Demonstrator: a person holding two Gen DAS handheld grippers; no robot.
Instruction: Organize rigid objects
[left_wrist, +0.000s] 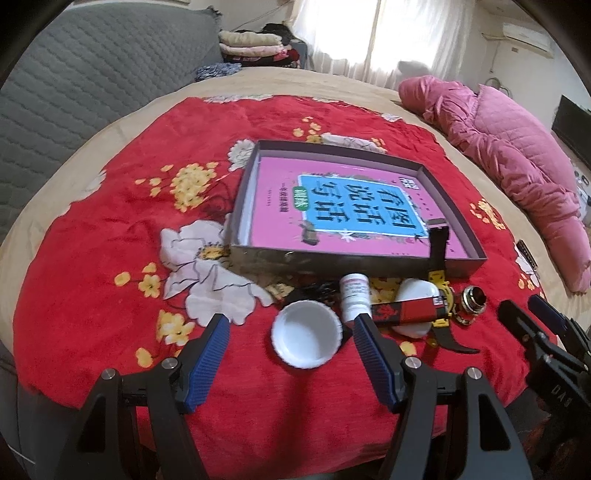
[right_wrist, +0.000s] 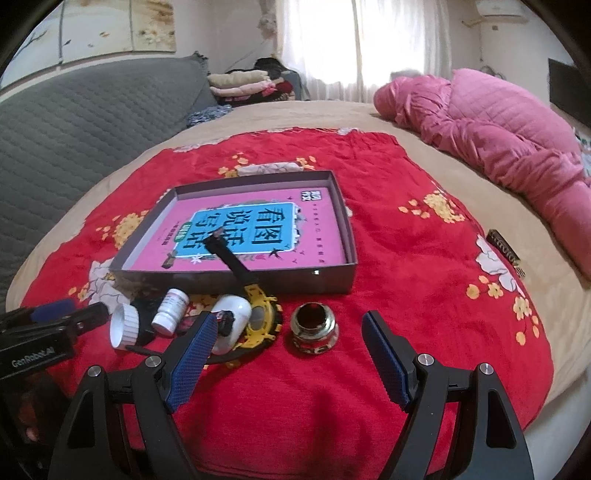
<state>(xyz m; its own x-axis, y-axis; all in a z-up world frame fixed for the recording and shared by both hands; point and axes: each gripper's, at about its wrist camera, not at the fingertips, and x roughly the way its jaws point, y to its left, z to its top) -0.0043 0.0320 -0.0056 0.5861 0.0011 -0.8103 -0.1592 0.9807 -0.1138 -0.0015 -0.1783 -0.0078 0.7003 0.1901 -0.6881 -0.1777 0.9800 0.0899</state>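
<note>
Our left gripper (left_wrist: 290, 341) and right gripper (right_wrist: 288, 345) gaped empty, framing white lid (left_wrist: 306, 334) and jar (right_wrist: 314, 326) for boxing in tray (right_wrist: 236, 275).

Large Chinese characters, 看图说话写话, are printed upside down on the blue panel of the pink book (right_wrist: 258, 229) lying in the grey box (right_wrist: 236, 275); the same title is seen on the book in the left wrist view (left_wrist: 354, 206). A small green tag beside the title carries characters too blurred to be read. "GenRobot.AI" is printed in white on the body of the left claw (right_wrist: 33, 356). Fine print on the label of the white bottle (left_wrist: 354, 295) cannot be read.
</note>
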